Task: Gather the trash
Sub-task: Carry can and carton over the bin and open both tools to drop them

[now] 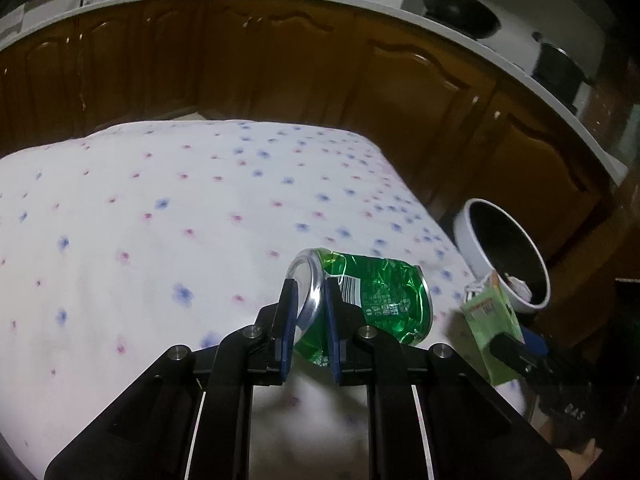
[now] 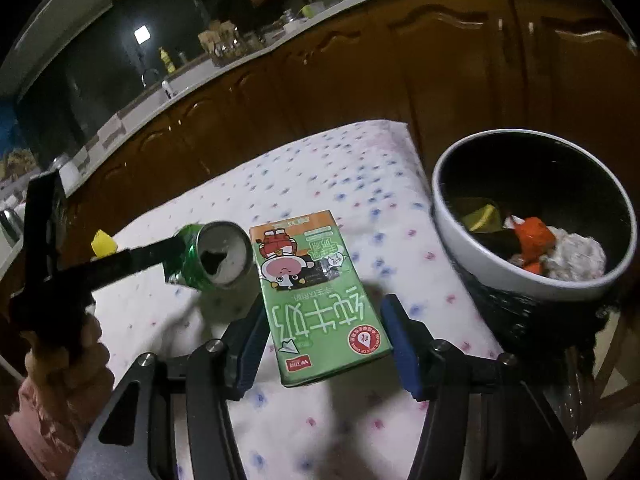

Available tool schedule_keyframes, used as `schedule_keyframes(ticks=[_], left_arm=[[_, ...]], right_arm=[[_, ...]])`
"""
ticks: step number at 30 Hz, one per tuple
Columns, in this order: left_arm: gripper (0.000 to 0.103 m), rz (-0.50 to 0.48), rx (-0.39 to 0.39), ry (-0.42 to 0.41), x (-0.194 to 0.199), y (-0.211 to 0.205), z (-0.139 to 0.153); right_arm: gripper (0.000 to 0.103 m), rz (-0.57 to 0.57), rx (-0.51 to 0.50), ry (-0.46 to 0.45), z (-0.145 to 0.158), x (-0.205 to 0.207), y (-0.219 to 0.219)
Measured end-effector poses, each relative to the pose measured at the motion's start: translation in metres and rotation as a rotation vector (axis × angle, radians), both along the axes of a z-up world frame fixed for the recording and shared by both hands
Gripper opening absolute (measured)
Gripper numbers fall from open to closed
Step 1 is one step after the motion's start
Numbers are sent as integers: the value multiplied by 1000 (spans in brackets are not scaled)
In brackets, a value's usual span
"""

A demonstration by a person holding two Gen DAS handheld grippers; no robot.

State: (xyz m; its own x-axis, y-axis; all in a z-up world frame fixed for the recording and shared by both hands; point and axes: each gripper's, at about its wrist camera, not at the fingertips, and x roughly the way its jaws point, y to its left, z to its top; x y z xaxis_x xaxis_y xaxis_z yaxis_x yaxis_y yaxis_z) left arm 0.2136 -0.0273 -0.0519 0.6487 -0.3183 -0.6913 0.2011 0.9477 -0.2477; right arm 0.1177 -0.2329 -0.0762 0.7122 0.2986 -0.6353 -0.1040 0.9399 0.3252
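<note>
My left gripper (image 1: 310, 320) is shut on the rim end of a crushed green can (image 1: 372, 300), held above the flowered tablecloth (image 1: 160, 220). The can also shows in the right wrist view (image 2: 216, 256), held by the left gripper's black fingers (image 2: 132, 260). My right gripper (image 2: 324, 344) is around a green milk carton (image 2: 320, 300); its left pad touches the carton and a small gap shows at the right pad. The carton also shows in the left wrist view (image 1: 490, 328). A white-rimmed black bin (image 2: 480, 256) with trash inside stands off the table's right edge.
Brown kitchen cabinets (image 1: 280, 64) with a grey countertop run behind the table. A black pan (image 1: 460, 12) and a pot (image 1: 560, 68) sit on the counter. A small yellow object (image 2: 103, 243) lies at the table's left. The bin also shows in the left wrist view (image 1: 472, 240).
</note>
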Motion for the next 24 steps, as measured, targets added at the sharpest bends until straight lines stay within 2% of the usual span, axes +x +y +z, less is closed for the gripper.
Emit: schedule_keyframes(ticks=[14,24], left_arm=[[12,-69,34,-55,-29,-51,13],[12,-105,40,-77,-33,-70,21]], right_arm=[[57,-77,35,-35,6,-19,-35],[56,-124,58,-46,8,-30,-57]])
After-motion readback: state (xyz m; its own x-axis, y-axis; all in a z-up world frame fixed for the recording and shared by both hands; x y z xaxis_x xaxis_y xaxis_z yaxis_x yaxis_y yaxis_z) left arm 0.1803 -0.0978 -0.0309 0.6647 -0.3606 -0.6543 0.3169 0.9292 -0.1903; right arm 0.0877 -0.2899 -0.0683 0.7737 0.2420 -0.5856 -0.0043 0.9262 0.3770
